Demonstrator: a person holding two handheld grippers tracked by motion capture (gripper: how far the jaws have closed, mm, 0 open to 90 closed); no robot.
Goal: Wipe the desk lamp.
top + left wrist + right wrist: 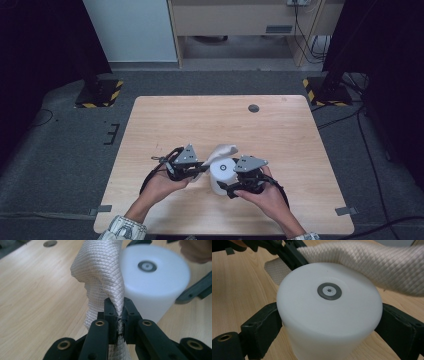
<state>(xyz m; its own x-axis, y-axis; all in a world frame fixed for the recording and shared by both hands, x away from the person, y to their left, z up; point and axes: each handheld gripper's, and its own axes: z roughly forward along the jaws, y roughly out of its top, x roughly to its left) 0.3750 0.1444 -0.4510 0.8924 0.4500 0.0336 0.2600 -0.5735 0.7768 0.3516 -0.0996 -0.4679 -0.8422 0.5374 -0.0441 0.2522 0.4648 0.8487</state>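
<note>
Two hand-held grippers work side by side near the person's edge of the counter [165, 125]. The left hand-held gripper [119, 312] has its jaws pressed together on a fold of white quilted cloth [100, 272], which rises past the tips and droops over toward the white cylinder [328, 315] just beside it. The cloth looks soft, light and limp; a pinch on a bunched fold seems secure, though the free end will flop wherever it is carried. The right hand-held gripper [329, 332] has its jaws set wide against the cylinder's two sides, apparently clamping it. The cylinder looks smooth, stiff and perhaps slippery, possibly foam or plastic, so low on its round wall is the sensible hold. Beyond both grippers the counter lies bare, with ample room; only a small dark hole [253, 108] sits near the far edge.
</note>
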